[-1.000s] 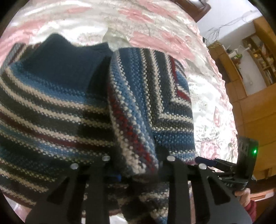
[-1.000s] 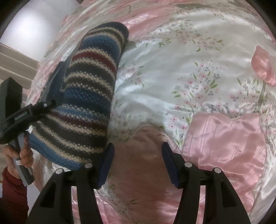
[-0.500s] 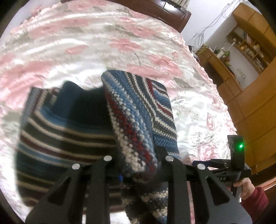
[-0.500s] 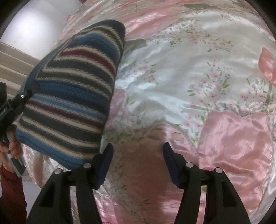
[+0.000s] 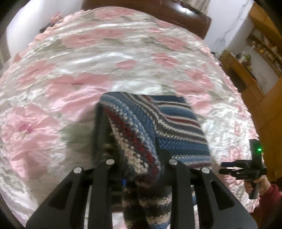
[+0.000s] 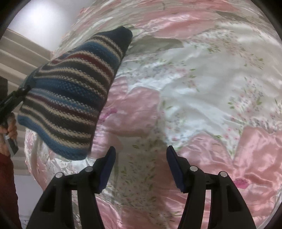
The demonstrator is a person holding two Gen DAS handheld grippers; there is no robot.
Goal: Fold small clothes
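Note:
A folded striped knit sweater (image 5: 158, 126) in blue, dark red, white and grey hangs lifted above the bed, bunched between the fingers of my left gripper (image 5: 139, 160), which is shut on it. In the right wrist view the same sweater (image 6: 70, 91) hangs in the air at the left, with its dark blue end pointing up and away. My right gripper (image 6: 141, 165) is open over the bedspread, with nothing between its blue pads (image 6: 174, 167); it also shows at the right edge of the left wrist view as the right gripper (image 5: 227, 169).
A pink and white floral satin bedspread (image 6: 202, 98) covers the whole bed. A dark wooden headboard (image 5: 185, 15) stands at the far end, and wooden shelves (image 5: 260, 52) stand at the right. A hand in a red sleeve (image 5: 264, 186) holds the right gripper's handle.
My left gripper has lifted the sweater off the bed, so it hangs folded instead of lying spread out. The right gripper has stayed open and pulled back a little.

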